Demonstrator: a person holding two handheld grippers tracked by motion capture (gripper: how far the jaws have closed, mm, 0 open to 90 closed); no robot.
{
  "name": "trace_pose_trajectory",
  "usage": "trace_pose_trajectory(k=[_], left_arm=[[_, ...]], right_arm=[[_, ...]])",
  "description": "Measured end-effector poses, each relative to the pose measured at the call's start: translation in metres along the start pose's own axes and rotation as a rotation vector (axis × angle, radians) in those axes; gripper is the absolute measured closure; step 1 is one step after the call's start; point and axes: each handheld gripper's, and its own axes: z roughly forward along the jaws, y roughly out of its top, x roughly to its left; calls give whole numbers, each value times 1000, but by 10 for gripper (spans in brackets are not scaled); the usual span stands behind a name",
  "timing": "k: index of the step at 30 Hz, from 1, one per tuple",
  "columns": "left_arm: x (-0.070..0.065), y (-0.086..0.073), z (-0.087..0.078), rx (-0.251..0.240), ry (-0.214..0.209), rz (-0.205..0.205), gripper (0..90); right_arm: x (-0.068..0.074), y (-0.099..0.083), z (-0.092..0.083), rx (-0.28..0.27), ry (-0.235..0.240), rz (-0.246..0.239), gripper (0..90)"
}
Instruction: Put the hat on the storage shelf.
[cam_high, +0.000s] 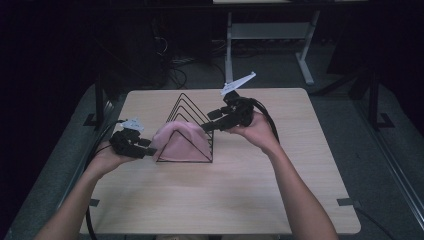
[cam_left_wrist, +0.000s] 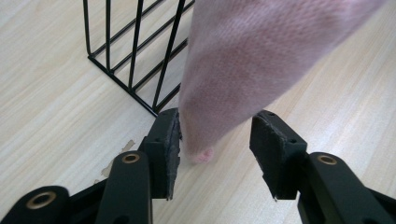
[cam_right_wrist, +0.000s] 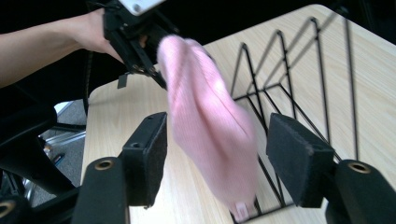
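Observation:
A pink knitted cloth (cam_high: 180, 142) hangs over the front triangle of a black wire rack (cam_high: 192, 107) in the middle of the table. At the cloth's left end my left gripper (cam_high: 149, 146) is open. In the left gripper view the cloth's tip (cam_left_wrist: 243, 60) lies between the pads; the left pad (cam_left_wrist: 166, 149) is right beside it and the right pad stands apart. My right gripper (cam_high: 210, 120) is at the rack's right side, open. In the right gripper view the cloth (cam_right_wrist: 205, 121) hangs between its spread pads with a gap on each side, in front of the rack (cam_right_wrist: 299, 79).
The light wooden table (cam_high: 225, 200) has bare room in front of and to the right of the rack. Behind it stands a white desk frame (cam_high: 265, 35) with cables on the dark floor. The other hand's gripper (cam_right_wrist: 135, 42) shows far off.

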Motion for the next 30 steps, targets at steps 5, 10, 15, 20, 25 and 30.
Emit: trace_pose_trajectory(k=[5,10,15,20,25,30], left_arm=[[-2,-1,-4,-5,0,-6,480],[-4,-2,-3,-4,1,-6,396],[-7,-5,-4,-14,1,-16,321],[-7,-10,-6,-11,-1,-23,310],[-6,-16,-7,-20,7,-44,289],[-6,-21,-7,-28,7,-51,274]], right_arm=[[-4,-11,-18,-17,-38,27,336],[-7,-21,-33,-20,-67,41,314],[-9,-32,-45,-18,-98,61,304],[-12,-47,-58,-25,-119,88,299],[-16,-61,-67,-32,-138,113,295],[-19,-77,-77,-39,-163,144,285]])
